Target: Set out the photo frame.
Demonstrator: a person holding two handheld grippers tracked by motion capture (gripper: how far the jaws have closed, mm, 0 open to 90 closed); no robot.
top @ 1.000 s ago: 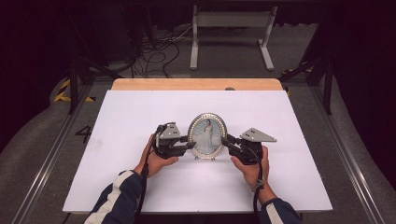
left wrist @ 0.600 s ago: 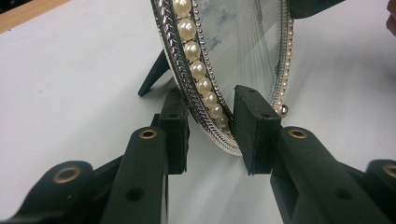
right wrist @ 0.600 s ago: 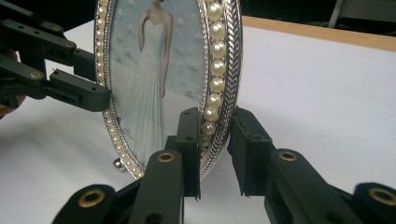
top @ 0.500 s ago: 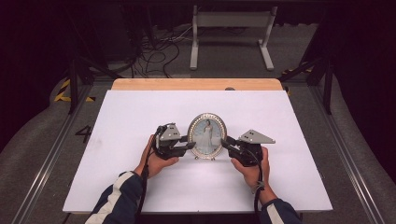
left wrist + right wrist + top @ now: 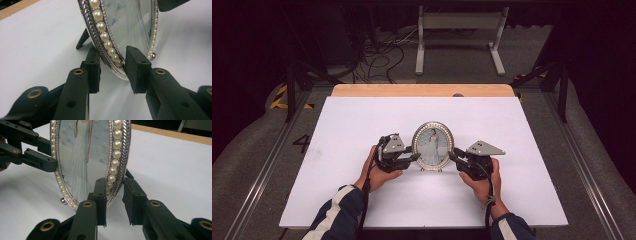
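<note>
1. We start with the oval picture frame [image 5: 432, 145], silver-rimmed with a ring of pearls around a photo of a figure in a white gown. It stands upright on the white table top [image 5: 362, 125], propped by a dark back leg [image 5: 82, 39] and resting on small ball feet.

2. We see the left gripper [image 5: 413, 158] at the frame's left edge. In the left gripper view the pearl rim [image 5: 105, 42] passes between its two black pads [image 5: 136, 67]. One pad stands behind the rim and one in front of the glass, with a gap showing on each side. The jaws are parted and we see no pad pressing on the frame.

3. We see the right gripper [image 5: 454, 159] at the frame's right edge, mirroring the first. In the right gripper view the rim [image 5: 120, 165] runs down between the pads [image 5: 100, 195]. The front pad sits close against the pearls, the rear pad stands just off the back. We cannot tell whether the front pad touches. These jaws are also parted.

4. Both grippers flank the frame low on its sides, and the hands [image 5: 379, 175] holding them lie on the table top just nearer the person than the frame.

5. Beyond the frame, a wooden strip [image 5: 422, 90] edges the far side of the table top.
</note>
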